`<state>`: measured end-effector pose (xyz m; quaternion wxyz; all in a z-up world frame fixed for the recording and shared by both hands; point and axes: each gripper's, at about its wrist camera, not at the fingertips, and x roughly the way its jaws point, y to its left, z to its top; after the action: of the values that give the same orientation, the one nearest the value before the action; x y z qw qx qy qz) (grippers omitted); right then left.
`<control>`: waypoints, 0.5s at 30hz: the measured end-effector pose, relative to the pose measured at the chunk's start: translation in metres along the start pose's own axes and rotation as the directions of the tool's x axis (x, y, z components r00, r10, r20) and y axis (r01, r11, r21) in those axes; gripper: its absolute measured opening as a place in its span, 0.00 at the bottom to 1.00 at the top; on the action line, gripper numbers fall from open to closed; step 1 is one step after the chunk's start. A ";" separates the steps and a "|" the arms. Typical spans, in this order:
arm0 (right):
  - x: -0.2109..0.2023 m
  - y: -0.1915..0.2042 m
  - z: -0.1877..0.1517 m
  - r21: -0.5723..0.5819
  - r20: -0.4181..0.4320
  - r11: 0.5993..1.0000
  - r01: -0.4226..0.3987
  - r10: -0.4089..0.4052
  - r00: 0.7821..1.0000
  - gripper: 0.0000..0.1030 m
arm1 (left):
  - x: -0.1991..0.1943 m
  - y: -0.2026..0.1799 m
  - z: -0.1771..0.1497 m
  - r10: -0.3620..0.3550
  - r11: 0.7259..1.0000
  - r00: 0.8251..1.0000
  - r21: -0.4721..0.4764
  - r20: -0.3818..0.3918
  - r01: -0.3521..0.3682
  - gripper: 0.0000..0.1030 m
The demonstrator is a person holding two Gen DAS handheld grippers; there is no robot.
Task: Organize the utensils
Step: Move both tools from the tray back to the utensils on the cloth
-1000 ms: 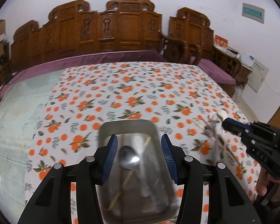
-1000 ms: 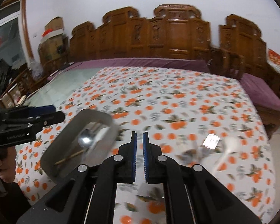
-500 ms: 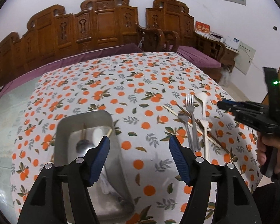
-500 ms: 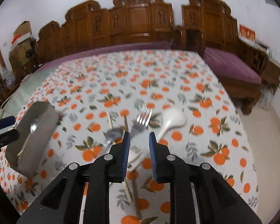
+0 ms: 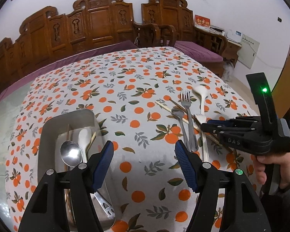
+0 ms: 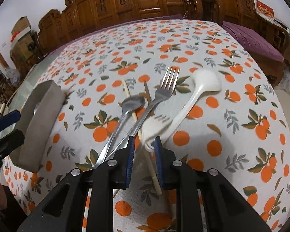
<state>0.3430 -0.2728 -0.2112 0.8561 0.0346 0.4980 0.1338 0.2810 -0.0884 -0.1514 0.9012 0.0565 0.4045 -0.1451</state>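
Note:
A steel tray [image 5: 48, 127] on the orange-print tablecloth holds a metal spoon [image 5: 71, 152], a white spoon [image 5: 84, 137] and chopsticks. My left gripper [image 5: 144, 162] is open and empty, just right of the tray. A loose pile lies to the right: metal fork [image 6: 162, 92], small metal spoon [image 6: 132, 103], white ladle spoon [image 6: 203, 85], white plastic fork [image 6: 154, 125] and chopsticks [image 6: 129, 100]. My right gripper [image 6: 144, 152] is partly open and low over the pile, its tips astride the white fork's handle and a chopstick. It also shows in the left wrist view [image 5: 208, 124].
The tray's side wall [image 6: 38, 119] shows at the left of the right wrist view. Carved wooden benches [image 5: 98, 23] with purple cushions stand behind the table. The table edge [image 6: 280, 104] drops off to the right, near the pile.
My left gripper drew back from over the tray, swung right and opened wider. My right gripper moved from beside the tray to the utensil pile, lowered, and opened from shut to a narrow gap.

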 end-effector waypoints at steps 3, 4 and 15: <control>0.004 0.000 0.000 0.007 0.011 1.000 0.002 -0.002 1.000 0.25 | 0.000 -0.002 0.000 -0.004 1.000 1.000 0.004 -0.002 0.004 0.61; 0.005 -0.002 0.001 0.023 0.011 1.000 -0.004 0.004 1.000 0.27 | 0.001 -0.003 0.000 -0.004 1.000 1.000 0.008 -0.003 0.004 0.61; 0.009 0.005 0.001 0.012 -0.017 1.000 -0.029 0.029 0.999 0.21 | 0.003 -0.006 -0.001 0.008 1.000 1.000 0.008 -0.008 -0.008 0.61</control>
<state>0.3474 -0.2652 -0.2176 0.8496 0.0457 0.5055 0.1435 0.2803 -0.0941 -0.1544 0.8999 0.0621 0.4073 -0.1430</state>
